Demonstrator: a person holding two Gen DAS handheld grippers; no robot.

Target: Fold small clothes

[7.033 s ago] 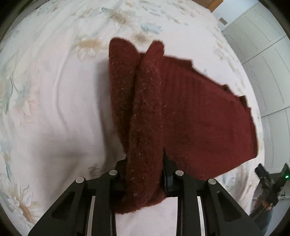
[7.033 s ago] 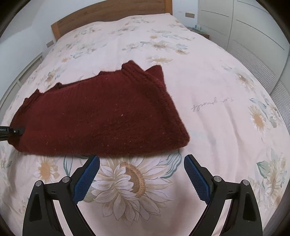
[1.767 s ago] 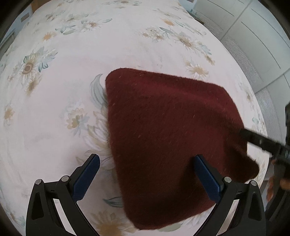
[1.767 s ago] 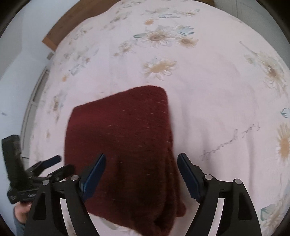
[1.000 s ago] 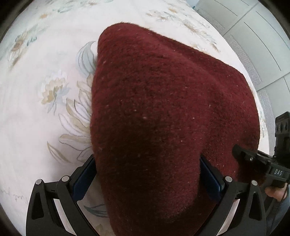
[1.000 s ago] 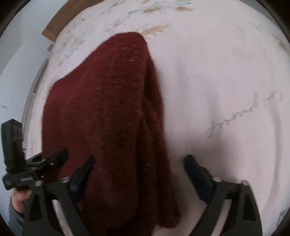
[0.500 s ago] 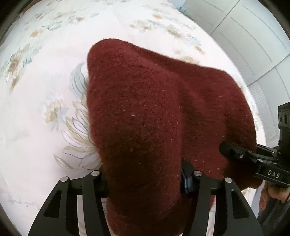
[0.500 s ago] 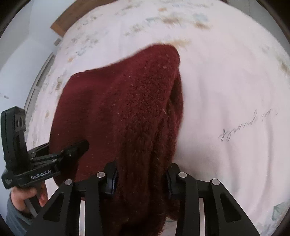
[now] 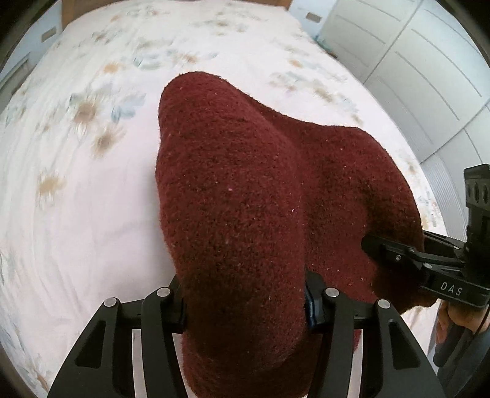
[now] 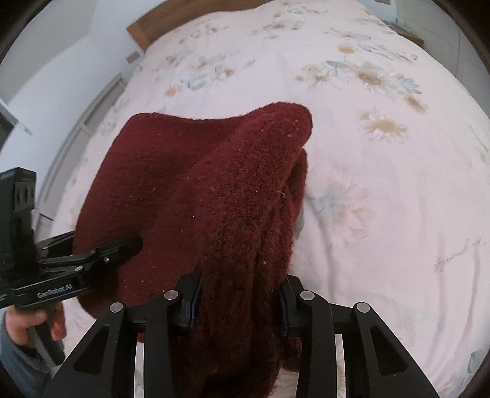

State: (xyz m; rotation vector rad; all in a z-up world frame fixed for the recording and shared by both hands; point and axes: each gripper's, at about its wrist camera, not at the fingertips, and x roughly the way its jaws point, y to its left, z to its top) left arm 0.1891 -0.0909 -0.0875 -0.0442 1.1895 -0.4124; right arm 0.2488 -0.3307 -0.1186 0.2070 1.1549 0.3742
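Observation:
A folded dark red knit sweater [image 9: 245,189] hangs lifted above the bed, held at two near corners. My left gripper [image 9: 245,301] is shut on one thick bunched corner, its blue pads pressed into the wool. In the right wrist view the same sweater [image 10: 196,189] drapes forward from my right gripper [image 10: 239,301], which is shut on the other bunched corner. Each gripper shows in the other's view: the right gripper [image 9: 407,254] at the sweater's right edge, the left gripper [image 10: 92,254] at its left edge. The pads are mostly buried in cloth.
A floral pink-white bedsheet [image 9: 92,153] spreads under and beyond the sweater. A wooden headboard [image 10: 153,27] lies at the far end. White wardrobe doors [image 9: 428,76] stand to the right of the bed. A hand [image 10: 33,324] grips the left tool's handle.
Both grippers went from wide open around the sweater's near edge to shut on it, then lifted it off the sheet; the far fold now hangs raised and the background is motion-blurred.

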